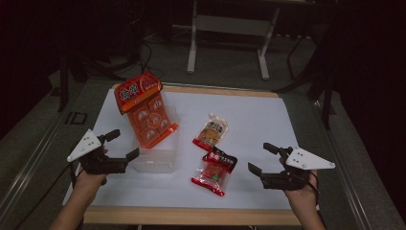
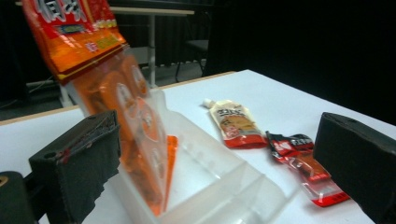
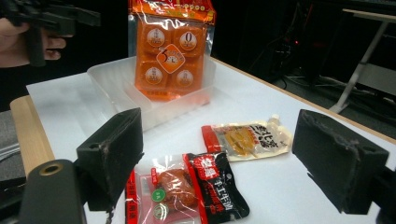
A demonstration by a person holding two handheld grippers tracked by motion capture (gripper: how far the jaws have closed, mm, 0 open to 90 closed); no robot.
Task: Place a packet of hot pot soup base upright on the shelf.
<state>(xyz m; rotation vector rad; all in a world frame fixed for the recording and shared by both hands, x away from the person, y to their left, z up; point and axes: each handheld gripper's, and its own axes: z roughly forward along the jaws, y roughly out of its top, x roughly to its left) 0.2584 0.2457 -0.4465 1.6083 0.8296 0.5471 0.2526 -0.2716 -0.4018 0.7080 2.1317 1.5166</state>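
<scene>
Orange plastic snack bag with round portions showing through its clear front stood tilted in a clear plastic bin on the white tabletop, its printed top leaning past the bin's far end. The left gripper hovered just beside the bin's near-left side, jaws spread and holding nothing. The right gripper hung well apart at the table's right, jaws likewise spread and empty. Between that gripper and the bin lay a red-and-black clear snack packet and, farther back, a pale spouted pouch with a red bottom edge, both flat on the tabletop.
</scene>
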